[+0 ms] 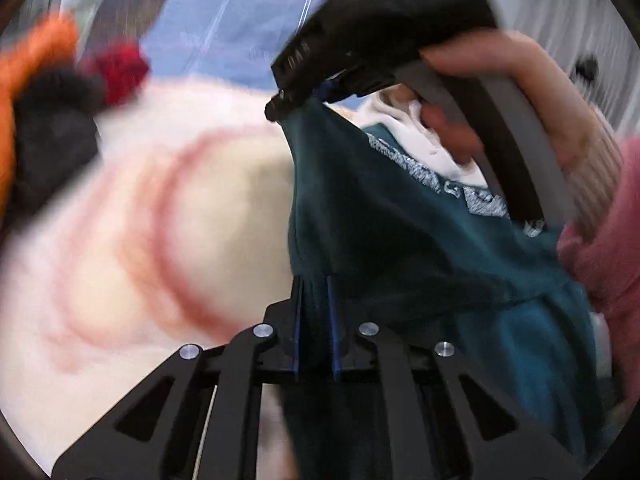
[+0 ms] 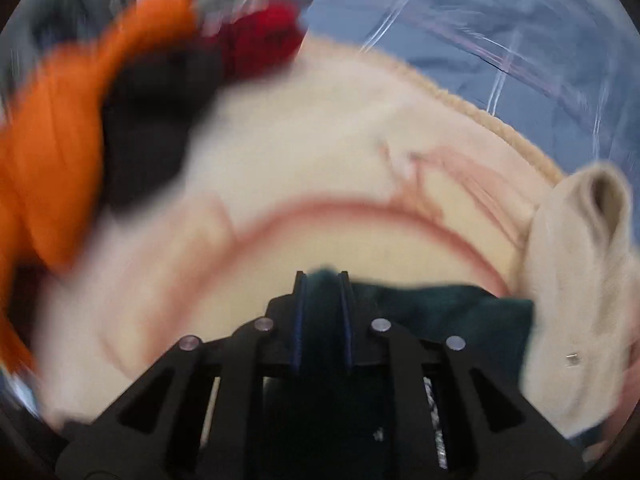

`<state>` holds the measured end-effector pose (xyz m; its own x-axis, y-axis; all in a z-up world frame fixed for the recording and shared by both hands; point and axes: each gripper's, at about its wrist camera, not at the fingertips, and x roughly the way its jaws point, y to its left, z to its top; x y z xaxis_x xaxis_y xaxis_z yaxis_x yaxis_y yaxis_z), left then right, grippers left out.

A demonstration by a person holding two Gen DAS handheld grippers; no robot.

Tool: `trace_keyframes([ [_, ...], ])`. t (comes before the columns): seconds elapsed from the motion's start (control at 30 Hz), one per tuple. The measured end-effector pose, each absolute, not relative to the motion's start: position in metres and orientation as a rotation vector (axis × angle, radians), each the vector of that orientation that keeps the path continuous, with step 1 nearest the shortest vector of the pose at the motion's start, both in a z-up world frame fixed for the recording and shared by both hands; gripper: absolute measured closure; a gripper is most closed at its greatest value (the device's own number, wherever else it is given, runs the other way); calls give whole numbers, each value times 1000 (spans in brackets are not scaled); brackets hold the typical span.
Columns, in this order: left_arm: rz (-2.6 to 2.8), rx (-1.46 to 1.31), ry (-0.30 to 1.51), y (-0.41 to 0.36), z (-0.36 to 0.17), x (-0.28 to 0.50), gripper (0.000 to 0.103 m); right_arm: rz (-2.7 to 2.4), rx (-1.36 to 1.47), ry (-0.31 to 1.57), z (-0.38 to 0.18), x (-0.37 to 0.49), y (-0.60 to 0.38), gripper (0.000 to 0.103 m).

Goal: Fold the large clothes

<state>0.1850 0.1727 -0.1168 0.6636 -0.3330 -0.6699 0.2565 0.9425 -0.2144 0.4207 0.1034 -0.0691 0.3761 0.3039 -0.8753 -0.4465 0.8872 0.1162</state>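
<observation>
A dark teal sweatshirt [image 1: 400, 232] with white print hangs in the air between both grippers. My left gripper [image 1: 316, 284] is shut on its edge at the bottom of the left wrist view. My right gripper [image 1: 304, 100] shows in the same view, higher up, shut on another part of the teal cloth, with a hand on its handle. In the right wrist view my right gripper [image 2: 322, 280] is shut on the teal sweatshirt [image 2: 440, 308], which drapes to the right. Both views are blurred by motion.
Below lies a cream cloth with red ring patterns [image 2: 320, 184] on a blue surface [image 2: 500, 32]. A pile of orange [image 2: 60, 152], black and red clothes [image 2: 264, 36] sits at the left. A beige garment [image 2: 580, 280] lies at the right.
</observation>
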Motion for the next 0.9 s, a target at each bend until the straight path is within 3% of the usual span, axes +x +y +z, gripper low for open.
trace_keyframes([
  [0.03,-304,-67,780,169,-117,185,94,474,-92,1067,-70,430,95,103],
  [0.1,-252,-12,831,164,-132,192,93,460,-141,996,-87,440,90,103],
  [0.17,-226,36,833,160,-137,194,92,383,-212,1056,-108,441,86,98],
  [0.23,-210,49,822,161,-135,192,89,405,-176,1038,-98,427,73,98],
  [0.33,-202,24,819,170,-133,193,79,411,-143,891,-55,380,36,71],
  [0.37,-208,3,817,174,-133,194,76,397,-155,825,-39,354,18,67],
  [0.53,-238,-130,796,197,-117,191,74,344,-97,774,-28,270,-77,65],
  [0.7,-352,-338,723,192,-78,187,75,186,69,889,-85,256,-162,65],
  [0.8,-361,-158,816,139,-80,202,74,174,213,1018,-136,279,-181,55],
  [0.9,-253,148,971,87,-134,223,68,144,154,983,-137,276,-169,49],
])
